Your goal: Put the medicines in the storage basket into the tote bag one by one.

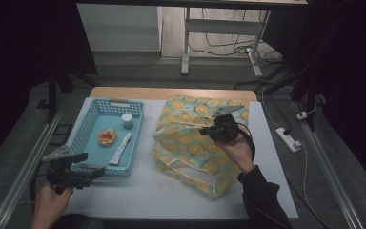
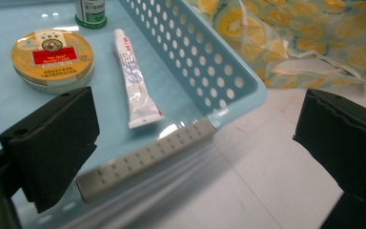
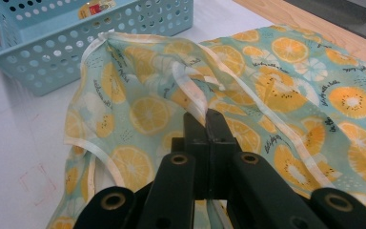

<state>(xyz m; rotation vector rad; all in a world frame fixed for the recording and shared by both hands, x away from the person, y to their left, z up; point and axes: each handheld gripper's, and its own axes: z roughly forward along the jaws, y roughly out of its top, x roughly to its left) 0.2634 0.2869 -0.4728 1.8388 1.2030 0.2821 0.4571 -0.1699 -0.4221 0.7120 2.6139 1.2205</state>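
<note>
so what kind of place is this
Probably a lab or workshop recording bench: a white-topped table on a metal-railed frame, a power strip with cables on the floor, and another desk frame behind.

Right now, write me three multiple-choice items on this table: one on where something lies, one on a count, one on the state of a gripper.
1. Where does the white tube lie?
A. inside the blue basket
B. on the fruit-print bag
C. on the floor

2. How many things lie in the basket?
A. one
B. three
C. five

3. How does the right gripper stand?
A. wide open over the basket
B. shut on the bag
C. open above the bag

Key: 1 A, the tube rests on the basket's floor beside the round tin. 2 B, tin, tube and small bottle. 3 B, its jaws meet with the bag's pale edging pinched between them.
</note>
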